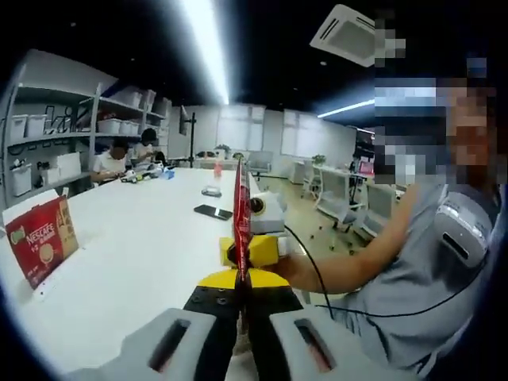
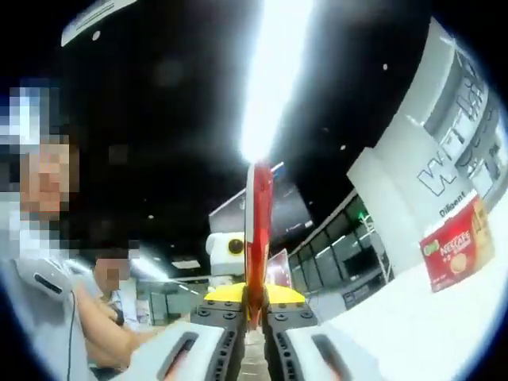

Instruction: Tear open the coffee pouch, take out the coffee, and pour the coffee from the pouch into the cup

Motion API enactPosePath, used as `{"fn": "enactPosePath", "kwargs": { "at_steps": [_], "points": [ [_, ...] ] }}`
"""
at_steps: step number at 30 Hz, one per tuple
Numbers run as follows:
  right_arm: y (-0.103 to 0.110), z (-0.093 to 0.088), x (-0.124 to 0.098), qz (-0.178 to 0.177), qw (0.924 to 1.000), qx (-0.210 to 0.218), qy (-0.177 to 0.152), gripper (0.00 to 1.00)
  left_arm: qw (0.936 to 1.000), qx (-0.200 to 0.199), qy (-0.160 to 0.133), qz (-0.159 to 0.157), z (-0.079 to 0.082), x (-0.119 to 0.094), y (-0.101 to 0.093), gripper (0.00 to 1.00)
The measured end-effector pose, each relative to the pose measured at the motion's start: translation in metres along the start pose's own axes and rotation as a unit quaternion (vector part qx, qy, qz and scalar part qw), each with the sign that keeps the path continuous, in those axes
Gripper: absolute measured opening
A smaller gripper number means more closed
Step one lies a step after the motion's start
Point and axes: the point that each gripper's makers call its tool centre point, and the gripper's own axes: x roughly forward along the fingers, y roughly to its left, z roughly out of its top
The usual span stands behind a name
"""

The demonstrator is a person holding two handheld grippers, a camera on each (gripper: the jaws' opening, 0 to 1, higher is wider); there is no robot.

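Observation:
A red coffee pouch stands edge-on straight ahead of my left gripper, which is shut on its lower edge. My right gripper, with yellow tips, comes in from the far side and pinches the same pouch a little higher up. In the right gripper view the pouch again rises as a thin red strip from between the shut jaws of my right gripper. Both grippers hold the pouch in the air above the white table.
A red Nescafe box stands on the table. A dark phone lies farther along it. Shelves with bins line the wall. People sit at the table's far end. A person in grey is close on the right.

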Motion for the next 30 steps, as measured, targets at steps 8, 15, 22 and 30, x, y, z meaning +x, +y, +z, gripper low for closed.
{"fn": "enactPosePath", "kwargs": {
  "at_steps": [8, 15, 22, 30],
  "points": [
    [0.002, -0.008, 0.008, 0.001, 0.9989, -0.013, 0.045, 0.06, 0.9994, 0.006, 0.033, 0.006, -0.005, -0.001, 0.003, 0.08],
    [0.007, -0.009, 0.009, 0.009, 0.9980, -0.016, 0.060, 0.06, 0.9992, 0.017, 0.036, -0.005, -0.003, 0.000, -0.002, 0.05],
    [-0.005, -0.002, 0.005, 0.013, 0.9983, -0.026, 0.050, 0.09, 0.9998, 0.005, 0.017, -0.010, -0.002, 0.001, -0.001, 0.04],
    [-0.025, 0.015, -0.004, -0.006, 0.9997, -0.017, 0.018, 0.11, 0.9999, 0.001, 0.013, -0.007, -0.004, 0.004, 0.003, 0.04]
  ]
}}
